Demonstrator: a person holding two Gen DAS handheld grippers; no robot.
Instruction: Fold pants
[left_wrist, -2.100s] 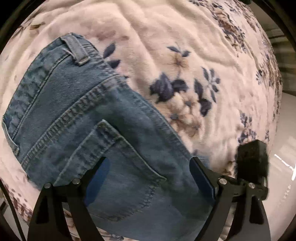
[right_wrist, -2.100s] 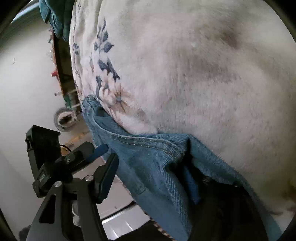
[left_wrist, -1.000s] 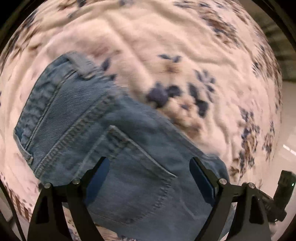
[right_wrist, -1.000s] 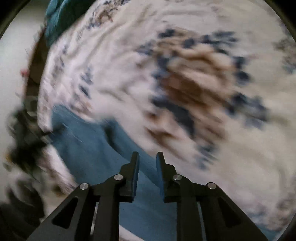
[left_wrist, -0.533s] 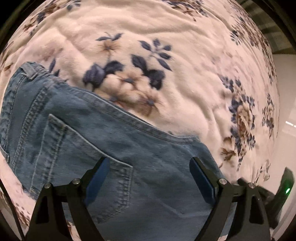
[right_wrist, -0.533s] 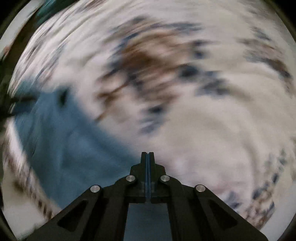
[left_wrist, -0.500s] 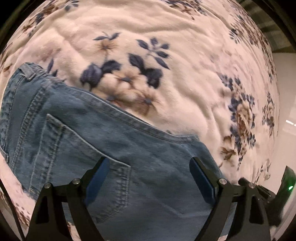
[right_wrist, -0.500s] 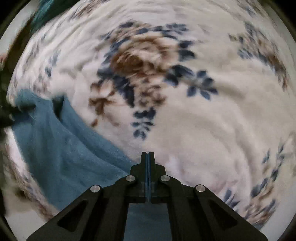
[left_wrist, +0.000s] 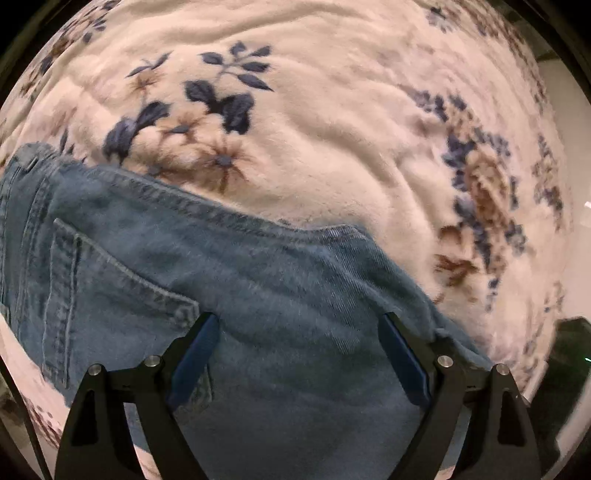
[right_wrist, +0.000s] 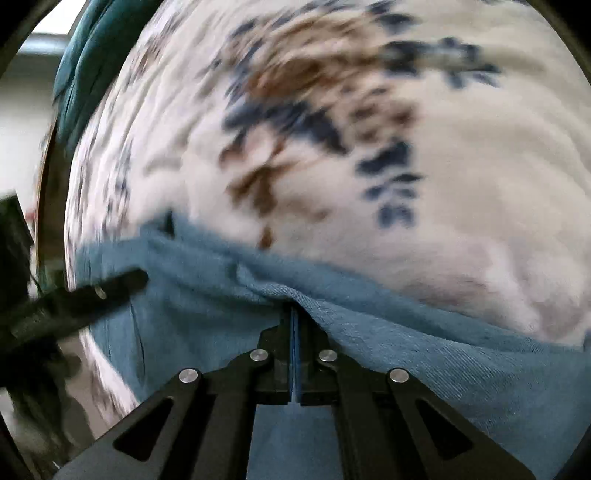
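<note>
No readable text, no labels, no brands, no numbers, no signs

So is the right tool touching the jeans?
Touching. The right wrist view shows the right tool with its jaws shut together and its tip pushed into a bunched ridge of the jeans; whether cloth is pinched between them is unclear.

Mid-blue denim jeans with lighter stitching; cream fleece blanket printed with navy and brown flowers; teal cloth.
</note>
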